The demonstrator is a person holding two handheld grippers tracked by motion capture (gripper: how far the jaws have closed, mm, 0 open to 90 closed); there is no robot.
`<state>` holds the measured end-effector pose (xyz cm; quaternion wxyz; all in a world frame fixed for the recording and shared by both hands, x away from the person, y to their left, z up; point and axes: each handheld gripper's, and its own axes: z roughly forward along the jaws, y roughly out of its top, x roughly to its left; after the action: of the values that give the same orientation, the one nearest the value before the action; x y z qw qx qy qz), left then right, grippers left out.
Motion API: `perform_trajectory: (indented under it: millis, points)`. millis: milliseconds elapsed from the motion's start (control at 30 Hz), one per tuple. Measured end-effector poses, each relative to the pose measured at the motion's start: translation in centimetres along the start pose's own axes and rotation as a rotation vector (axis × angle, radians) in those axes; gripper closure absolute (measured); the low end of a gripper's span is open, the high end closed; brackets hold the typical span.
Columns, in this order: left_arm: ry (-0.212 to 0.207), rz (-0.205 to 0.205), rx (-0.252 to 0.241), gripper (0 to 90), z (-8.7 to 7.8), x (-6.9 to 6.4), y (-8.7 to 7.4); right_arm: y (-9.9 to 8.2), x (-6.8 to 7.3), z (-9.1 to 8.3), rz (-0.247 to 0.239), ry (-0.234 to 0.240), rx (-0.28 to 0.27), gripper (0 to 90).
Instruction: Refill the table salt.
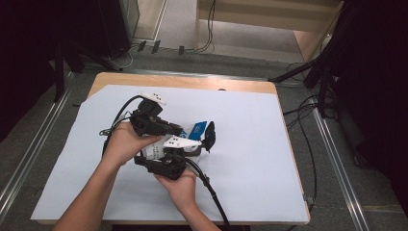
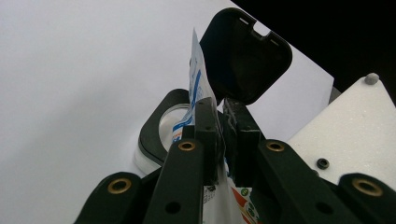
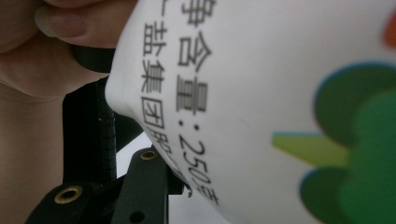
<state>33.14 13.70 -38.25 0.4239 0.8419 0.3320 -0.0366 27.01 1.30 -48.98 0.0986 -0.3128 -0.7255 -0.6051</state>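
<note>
Nearest, the right gripper (image 1: 190, 150) has its jaws partly closed around a white pouch (image 3: 261, 93) printed with Chinese characters and "250", beside green shapes. The left gripper (image 2: 223, 122) pinches the pouch's blue-printed top edge (image 2: 195, 70), jaws almost shut. At 1 o'clock stands a black container (image 2: 156, 135), lid (image 2: 243, 56) raised. Bare worktop (image 1: 250, 120) lies all round.
</note>
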Motion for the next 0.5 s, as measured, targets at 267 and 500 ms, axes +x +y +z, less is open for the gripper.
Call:
perform_trajectory:
  millis: [267, 500]
  points:
    - [0.029, -0.005, 0.002, 89.2, -0.12, 0.02, 0.0, 0.04, 0.11, 0.18, -0.02, -0.011, 0.011, 65.2]
    - [0.041, -0.016, -0.008, 89.4, -0.26, 0.07, 0.04, 0.12, 0.31, 0.09, -0.048, -0.03, 0.014, 62.9]
